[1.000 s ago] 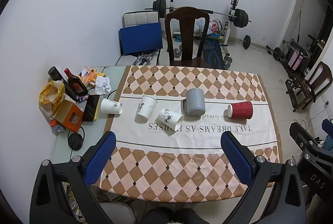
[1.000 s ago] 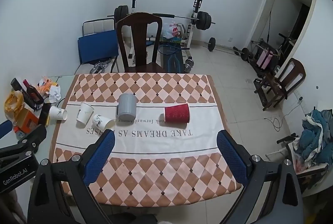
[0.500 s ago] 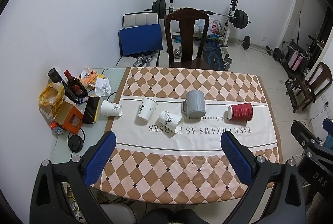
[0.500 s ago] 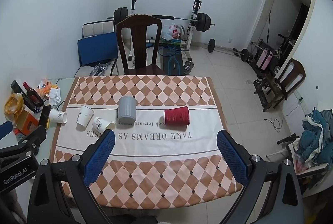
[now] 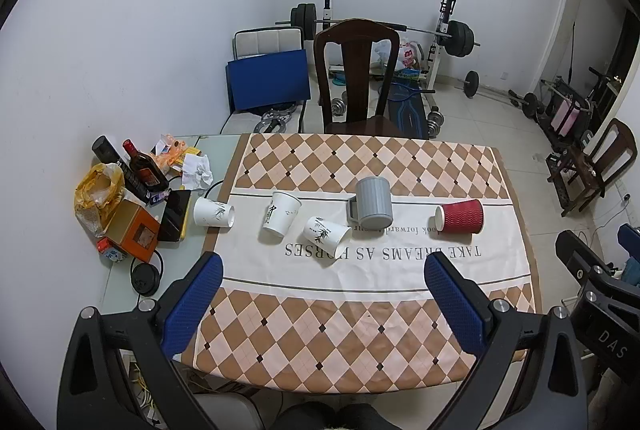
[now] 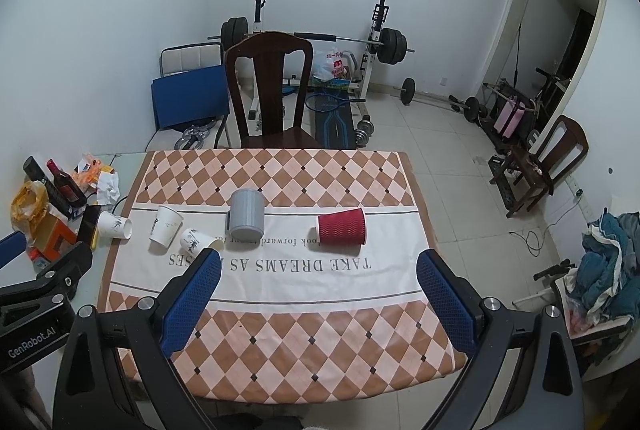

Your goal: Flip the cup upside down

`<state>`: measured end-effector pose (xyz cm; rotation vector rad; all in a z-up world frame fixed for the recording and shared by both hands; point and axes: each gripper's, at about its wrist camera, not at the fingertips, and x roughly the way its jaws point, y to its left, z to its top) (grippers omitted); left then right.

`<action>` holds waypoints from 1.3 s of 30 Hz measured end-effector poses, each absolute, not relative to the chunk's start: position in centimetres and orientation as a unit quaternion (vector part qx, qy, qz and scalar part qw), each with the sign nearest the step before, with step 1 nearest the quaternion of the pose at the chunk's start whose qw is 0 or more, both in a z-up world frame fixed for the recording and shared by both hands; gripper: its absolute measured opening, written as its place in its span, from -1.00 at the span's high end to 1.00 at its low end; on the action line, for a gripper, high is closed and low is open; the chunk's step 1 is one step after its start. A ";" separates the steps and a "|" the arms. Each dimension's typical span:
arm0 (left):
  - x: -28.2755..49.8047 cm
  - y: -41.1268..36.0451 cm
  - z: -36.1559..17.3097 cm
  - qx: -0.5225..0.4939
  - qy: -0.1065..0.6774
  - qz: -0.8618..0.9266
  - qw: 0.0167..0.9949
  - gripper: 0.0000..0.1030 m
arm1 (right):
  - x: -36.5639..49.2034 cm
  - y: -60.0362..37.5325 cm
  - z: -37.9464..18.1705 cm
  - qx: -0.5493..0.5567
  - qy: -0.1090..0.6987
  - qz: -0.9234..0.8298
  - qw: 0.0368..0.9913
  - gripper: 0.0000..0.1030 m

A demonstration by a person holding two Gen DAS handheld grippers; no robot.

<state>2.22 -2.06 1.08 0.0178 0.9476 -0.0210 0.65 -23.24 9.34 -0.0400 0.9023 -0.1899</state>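
On the checked tablecloth point(image 5: 360, 158) a red ribbed paper cup point(image 5: 460, 217) lies on its side at the right; it also shows in the right wrist view point(image 6: 343, 227). A grey mug point(image 5: 373, 203) stands mouth down at the middle point(image 6: 247, 213). One white paper cup point(image 5: 280, 217) stands mouth down, and two white cups point(image 5: 326, 232) point(image 5: 213, 213) lie on their sides at the left. My left gripper point(image 5: 322, 304) and right gripper point(image 6: 316, 300) are both open and empty, high above the table's near edge.
A dark wooden chair point(image 5: 356, 78) stands behind the table. Bottles point(image 5: 142, 168), an orange box point(image 5: 134, 230), a phone point(image 5: 175, 215) and crumpled paper point(image 5: 196, 170) crowd the glass strip at the left. Weights and a barbell rack point(image 5: 448, 38) stand by the back wall.
Both grippers have risen and pulled back a little, so the table looks slightly smaller and lower in view. The cups have not moved.
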 end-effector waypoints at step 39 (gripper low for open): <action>3.7 -3.0 2.9 0.006 0.457 -0.012 0.889 -1.00 | 0.0 -23.2 9.5 -0.015 0.432 -0.094 0.897 -0.93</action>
